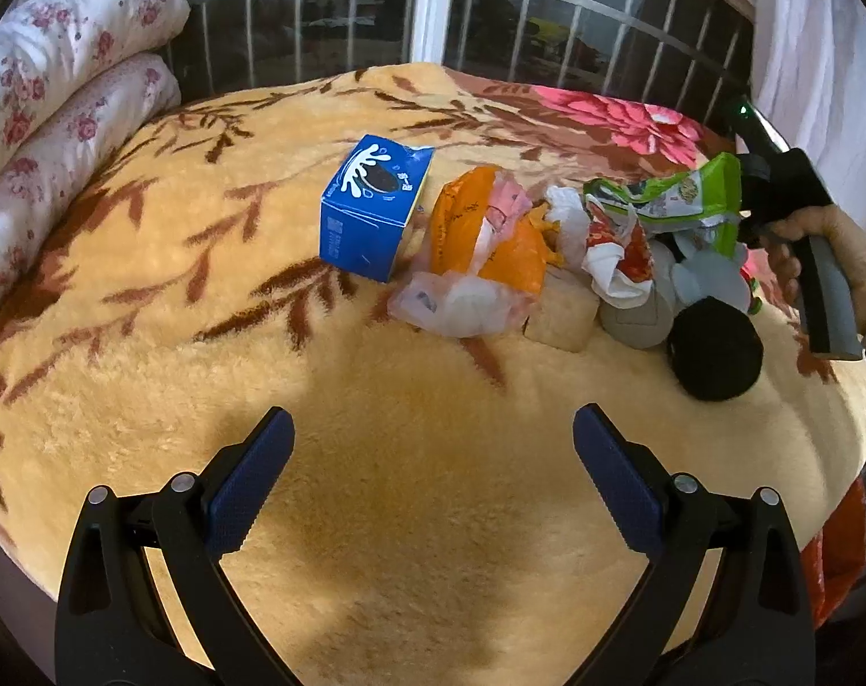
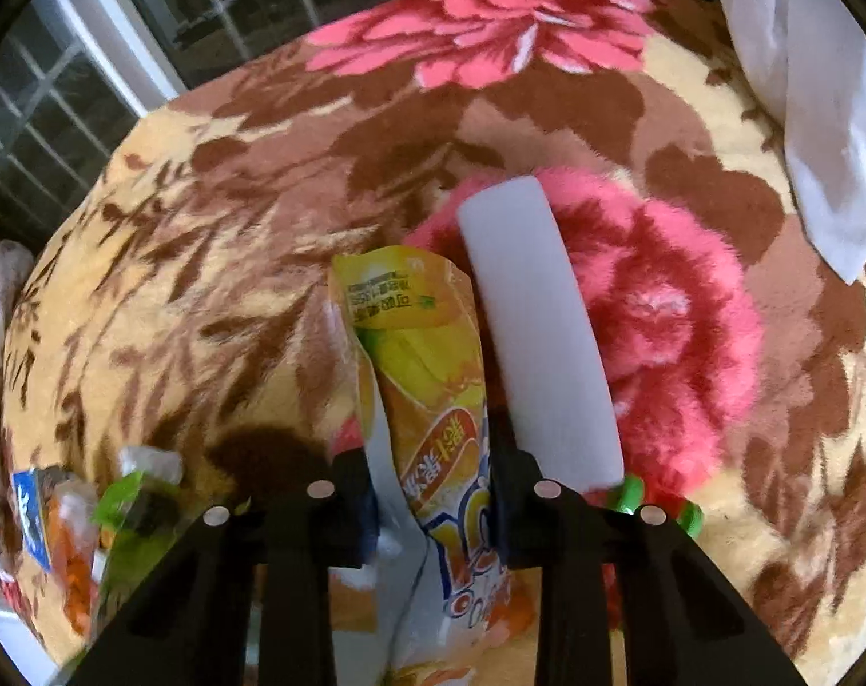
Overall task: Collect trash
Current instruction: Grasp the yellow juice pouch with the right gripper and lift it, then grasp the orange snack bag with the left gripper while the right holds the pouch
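Left tool (image 1: 433, 437) hung with its blue-padded fingers spread wide over the plush yellow-and-brown floral blanket (image 1: 376, 486) on the bed, holding nothing, while the right tool (image 2: 433, 506) was clamped on a crinkled yellow-orange snack wrapper (image 2: 427, 377) beside a flat white plastic strip (image 2: 539, 337). Beyond the left tool lay the trash pile: a black ball (image 1: 714, 349), a crumpled orange plastic bag (image 1: 484, 240), a green foil packet (image 1: 684, 194) and, to their left, a blue cardboard cookie box (image 1: 373, 208). Farthest back stood the barred window (image 1: 433, 6).
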Demonstrator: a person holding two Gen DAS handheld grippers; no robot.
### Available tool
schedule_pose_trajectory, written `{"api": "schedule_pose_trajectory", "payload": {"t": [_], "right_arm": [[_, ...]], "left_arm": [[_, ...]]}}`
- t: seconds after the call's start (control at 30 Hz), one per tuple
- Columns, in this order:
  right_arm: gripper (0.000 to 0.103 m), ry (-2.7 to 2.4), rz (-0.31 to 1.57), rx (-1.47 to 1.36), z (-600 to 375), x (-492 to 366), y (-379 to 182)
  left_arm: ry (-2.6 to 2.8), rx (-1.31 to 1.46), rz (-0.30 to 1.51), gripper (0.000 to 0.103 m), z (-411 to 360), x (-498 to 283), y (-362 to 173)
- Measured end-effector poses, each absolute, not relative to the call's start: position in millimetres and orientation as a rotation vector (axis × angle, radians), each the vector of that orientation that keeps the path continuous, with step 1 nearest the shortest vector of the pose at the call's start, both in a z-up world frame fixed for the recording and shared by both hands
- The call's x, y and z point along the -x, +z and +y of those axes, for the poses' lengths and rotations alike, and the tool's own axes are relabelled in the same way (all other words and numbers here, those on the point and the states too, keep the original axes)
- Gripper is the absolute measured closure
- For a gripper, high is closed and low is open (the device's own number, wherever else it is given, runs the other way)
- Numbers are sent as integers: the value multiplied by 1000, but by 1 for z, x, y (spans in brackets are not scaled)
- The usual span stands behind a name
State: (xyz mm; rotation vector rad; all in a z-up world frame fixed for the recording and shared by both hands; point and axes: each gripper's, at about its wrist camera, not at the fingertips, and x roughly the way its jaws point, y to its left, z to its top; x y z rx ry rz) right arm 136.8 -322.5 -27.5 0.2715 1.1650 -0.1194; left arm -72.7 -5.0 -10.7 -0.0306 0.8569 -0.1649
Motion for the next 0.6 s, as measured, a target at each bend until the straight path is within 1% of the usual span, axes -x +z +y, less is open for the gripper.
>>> {"api": "schedule_pose_trajectory", "payload": {"t": [0.17, 0.33, 0.43, 0.5, 0.6], "right_arm": [[75, -23, 967, -253, -322, -91, 25], [74, 77, 781, -223, -319, -13, 71], [74, 158, 752, -221, -309, 39, 65], [74, 184, 763, -241, -304, 59, 55], [73, 204, 786, -281, -300, 80, 37]], "left_arm": [[-278, 17, 817, 7, 0, 80, 0], [-407, 55, 787, 7, 4, 73, 16], [-465, 35, 793, 7, -13, 53, 25], [-470, 8, 794, 7, -24, 38, 26], [-462, -35, 843, 7, -38, 5, 16]]}}
